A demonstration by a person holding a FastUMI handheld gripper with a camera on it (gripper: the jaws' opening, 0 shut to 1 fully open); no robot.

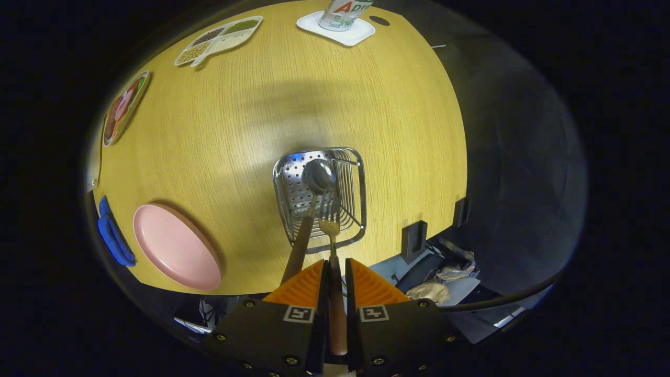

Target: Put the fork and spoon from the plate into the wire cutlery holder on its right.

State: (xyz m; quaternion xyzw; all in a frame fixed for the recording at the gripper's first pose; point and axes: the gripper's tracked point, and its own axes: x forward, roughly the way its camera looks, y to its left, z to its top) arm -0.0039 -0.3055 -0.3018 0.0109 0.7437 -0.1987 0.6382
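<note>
Gripper view: the gripper point(335, 272) is seen w/ both fingers point(301, 285) clamped on the wooden handle of the fork point(330, 228), whose tines are held just ahead of the fingers, over the near rim of the wire cutlery holder point(320, 196). The spoon point(312, 201) is already stood in the holder, bowl up, handle leaning toward the fingers. The pink plate point(175, 246) is seen bare, left of the fingers on the wooden bench point(261, 115). Beyond the holder, far across the bench, a bottle point(343, 13) is stood on a white coaster point(337, 29).

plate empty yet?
Empty. The pink plate is bare; the spoon stands in the wire holder, and the gripper is shut on the fork above it.
</note>
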